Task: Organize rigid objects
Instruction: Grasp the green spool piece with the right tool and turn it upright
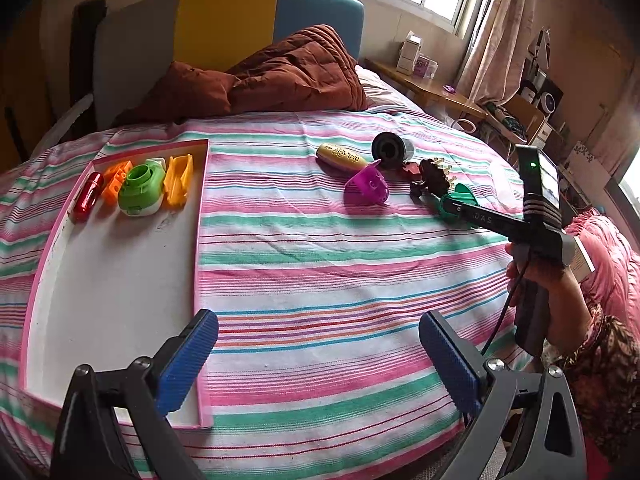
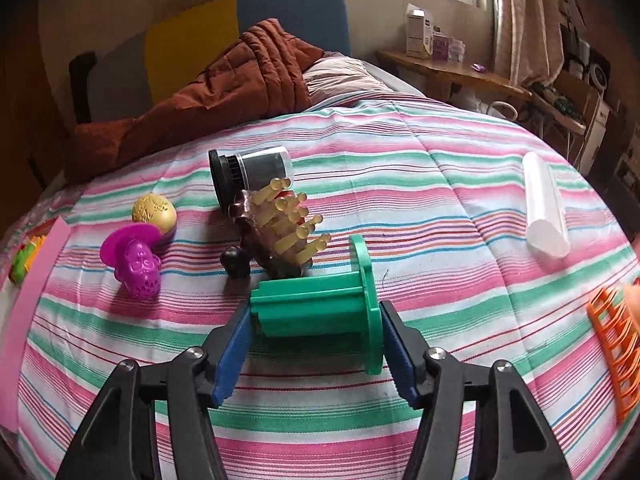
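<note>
Striped pink-green bedspread; white pink-rimmed tray, far-left, holds four plastic toys. Left gripper released, empty; right gripper brackets green flanged plastic spool.

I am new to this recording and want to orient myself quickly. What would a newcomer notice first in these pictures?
First, the green plastic spool lying on the striped bedspread, bracketed by the right gripper. Behind it sits a clutter of small toys, among them a purple piece. At far left, the pink-rimmed tray already holds a row of colourful pieces.
</note>
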### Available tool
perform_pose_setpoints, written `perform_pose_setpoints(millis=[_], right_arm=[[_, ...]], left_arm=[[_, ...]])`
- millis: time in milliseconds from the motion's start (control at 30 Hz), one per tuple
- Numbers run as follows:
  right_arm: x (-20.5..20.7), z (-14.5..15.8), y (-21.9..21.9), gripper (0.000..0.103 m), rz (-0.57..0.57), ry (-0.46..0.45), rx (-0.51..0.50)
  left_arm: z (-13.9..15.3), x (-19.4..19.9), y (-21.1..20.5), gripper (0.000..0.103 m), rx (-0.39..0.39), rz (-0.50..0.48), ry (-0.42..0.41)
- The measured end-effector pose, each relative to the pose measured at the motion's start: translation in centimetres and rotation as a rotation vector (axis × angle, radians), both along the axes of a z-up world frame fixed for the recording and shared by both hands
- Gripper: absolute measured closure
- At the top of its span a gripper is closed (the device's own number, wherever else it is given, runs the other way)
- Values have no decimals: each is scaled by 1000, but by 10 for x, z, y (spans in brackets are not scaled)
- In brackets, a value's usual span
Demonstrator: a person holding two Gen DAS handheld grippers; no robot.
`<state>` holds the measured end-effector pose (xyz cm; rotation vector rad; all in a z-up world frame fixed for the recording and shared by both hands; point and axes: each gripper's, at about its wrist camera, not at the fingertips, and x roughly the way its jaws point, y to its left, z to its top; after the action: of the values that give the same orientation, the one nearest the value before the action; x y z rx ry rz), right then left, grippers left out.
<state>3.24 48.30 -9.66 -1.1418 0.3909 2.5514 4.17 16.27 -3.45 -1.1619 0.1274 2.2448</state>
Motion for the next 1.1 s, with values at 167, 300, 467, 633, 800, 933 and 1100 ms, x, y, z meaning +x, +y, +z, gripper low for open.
perform_pose_setpoints(millis=[167,300,467,633,800,933,1100], right_arm=[[22,-3,22,42,-4,132,-416],[37,-26,39,42,-44,207,-835],[50,-20,54,40,-126,215,-786],[67,7,48,40,-150,220,-464],[69,25,23,40,-65,220,-202],[52,26,-1,41,26,185,-72],[33,7,-3,66,-15,111,-47]], left_arm=[[1,-3,8,2,-5,-6,2],[0,-4,16,2,0,-15,-9],[3,-1,23,2,-4,-36,5],[0,-5,24,2,-1,-26,-10],[-5,-9,27,2,-1,-8,-31],[-4,-13,33,2,-10,-7,-31],[0,-20,45,2,-23,-10,-12]])
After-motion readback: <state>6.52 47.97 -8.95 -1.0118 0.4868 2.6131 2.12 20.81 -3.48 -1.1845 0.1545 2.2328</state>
